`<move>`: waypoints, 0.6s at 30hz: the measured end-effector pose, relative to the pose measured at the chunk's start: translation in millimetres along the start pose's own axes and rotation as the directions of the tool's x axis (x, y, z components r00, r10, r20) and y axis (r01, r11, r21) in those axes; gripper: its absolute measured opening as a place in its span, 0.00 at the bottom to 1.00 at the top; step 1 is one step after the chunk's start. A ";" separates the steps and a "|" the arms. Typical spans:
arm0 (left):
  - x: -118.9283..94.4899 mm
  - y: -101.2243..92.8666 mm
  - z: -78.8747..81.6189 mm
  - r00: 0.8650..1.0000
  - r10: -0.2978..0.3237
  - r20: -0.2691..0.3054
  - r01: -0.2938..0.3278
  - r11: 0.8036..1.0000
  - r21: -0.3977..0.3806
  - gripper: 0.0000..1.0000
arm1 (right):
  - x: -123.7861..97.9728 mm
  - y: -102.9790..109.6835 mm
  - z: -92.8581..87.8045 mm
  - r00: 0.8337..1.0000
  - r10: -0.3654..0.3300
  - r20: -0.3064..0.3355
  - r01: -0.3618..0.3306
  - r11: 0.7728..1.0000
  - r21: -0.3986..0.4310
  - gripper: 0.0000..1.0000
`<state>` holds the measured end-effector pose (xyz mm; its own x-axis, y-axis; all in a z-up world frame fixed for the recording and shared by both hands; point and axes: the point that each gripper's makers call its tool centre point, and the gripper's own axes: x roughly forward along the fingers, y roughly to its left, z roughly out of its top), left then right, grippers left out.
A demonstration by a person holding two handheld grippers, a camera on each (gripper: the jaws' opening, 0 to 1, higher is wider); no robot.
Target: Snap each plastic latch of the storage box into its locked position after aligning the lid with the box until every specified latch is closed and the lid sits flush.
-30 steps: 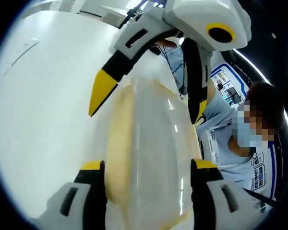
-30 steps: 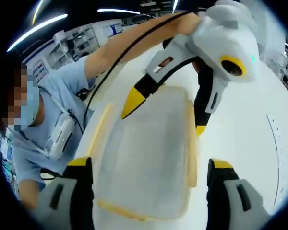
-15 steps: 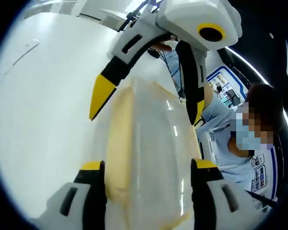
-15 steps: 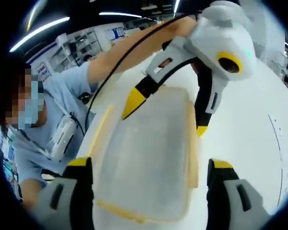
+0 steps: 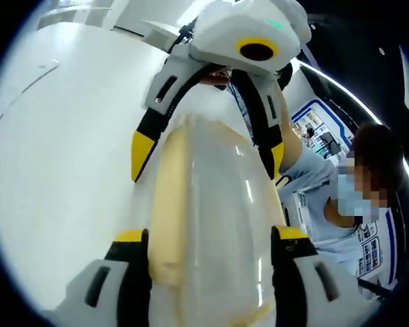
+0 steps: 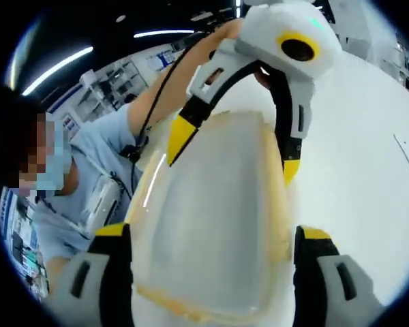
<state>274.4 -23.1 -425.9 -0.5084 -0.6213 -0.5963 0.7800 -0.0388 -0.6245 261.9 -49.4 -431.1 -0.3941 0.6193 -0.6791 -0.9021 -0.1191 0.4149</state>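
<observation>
A clear storage box lid [image 5: 204,204] with a yellowish rim lies lengthwise between my two grippers, over the white table [image 5: 61,150]. My left gripper [image 5: 210,235] has its yellow-tipped jaws pressed against both long sides of the lid's near end. My right gripper [image 5: 210,157] straddles the far end in the same way. In the right gripper view the lid [image 6: 211,204] fills the gap in the right gripper [image 6: 213,235], and the left gripper [image 6: 234,153] clamps the opposite end. I cannot tell whether the box body sits beneath the lid.
A person in a light blue shirt [image 5: 358,191] stands close beside the table, and an arm [image 6: 157,88] reaches to the left gripper. White tabletop [image 6: 368,177] spreads out on the side away from the person. Shelves and ceiling lights show far behind.
Both views have tipped. The opposite gripper now stands higher and more head-on in each view, and the lid looks larger and more bulged. Both grips stay the same.
</observation>
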 end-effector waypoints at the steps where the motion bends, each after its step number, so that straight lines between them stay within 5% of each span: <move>1: -0.1 -0.2 0.1 1.000 0.001 0.003 -0.001 1.000 0.001 0.71 | 0.0 1.2 0.0 1.000 0.002 0.000 -0.002 1.000 0.002 1.00; 5: -0.2 -0.4 0.4 1.000 0.004 0.012 -0.004 1.000 0.002 0.71 | -1.7 1.9 7.3 0.999 -0.016 0.041 0.019 0.998 -0.064 1.00; 18: -2.2 -0.8 5.3 0.995 0.016 0.099 -0.023 0.997 0.067 0.71 | -6.2 1.6 9.4 0.987 -0.043 0.155 0.057 0.995 -0.086 1.00</move>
<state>276.8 -25.8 -421.4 -0.4570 -0.6961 -0.5537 0.8143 -0.0769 -0.5754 264.5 -46.2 -420.5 -0.3228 0.7367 -0.5942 -0.9348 -0.1499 0.3220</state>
